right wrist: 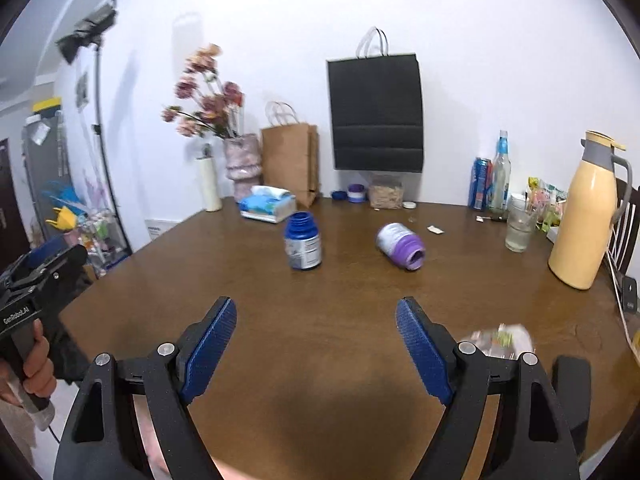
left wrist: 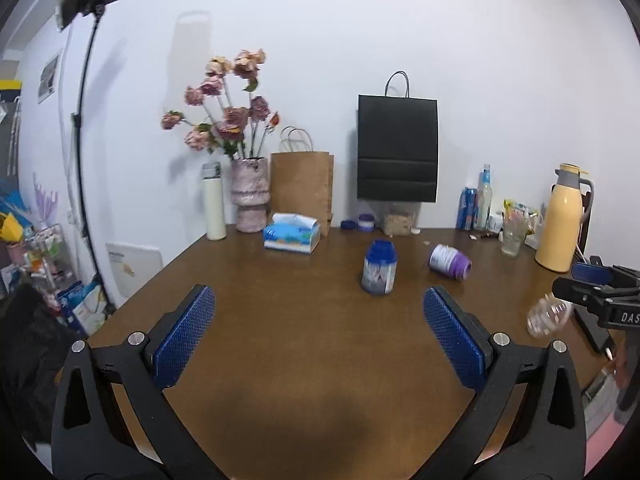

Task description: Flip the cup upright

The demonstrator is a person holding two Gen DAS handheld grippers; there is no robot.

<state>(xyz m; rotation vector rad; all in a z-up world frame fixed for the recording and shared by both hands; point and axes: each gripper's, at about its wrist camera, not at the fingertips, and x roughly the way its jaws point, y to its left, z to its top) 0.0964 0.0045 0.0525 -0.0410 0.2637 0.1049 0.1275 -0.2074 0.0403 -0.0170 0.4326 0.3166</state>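
A clear cup (right wrist: 500, 340), blurred, lies low on the brown table (right wrist: 320, 332) just outside the right finger of my right gripper (right wrist: 316, 304). That gripper is open and nothing is between its blue pads. In the left wrist view the same clear cup (left wrist: 546, 316) shows at the table's right edge, just below the right gripper (left wrist: 568, 280). My left gripper (left wrist: 318, 296) is open over bare table, well left of the cup. A hand holds the left gripper (right wrist: 40, 272) at the left edge of the right wrist view.
A blue jar (right wrist: 303, 242) stands mid-table and a purple-and-white jar (right wrist: 400, 246) lies on its side beside it. Along the back wall are a tissue box (right wrist: 268, 204), a vase of flowers, paper bags, bottles, a glass (right wrist: 520, 226) and a yellow thermos jug (right wrist: 584, 216).
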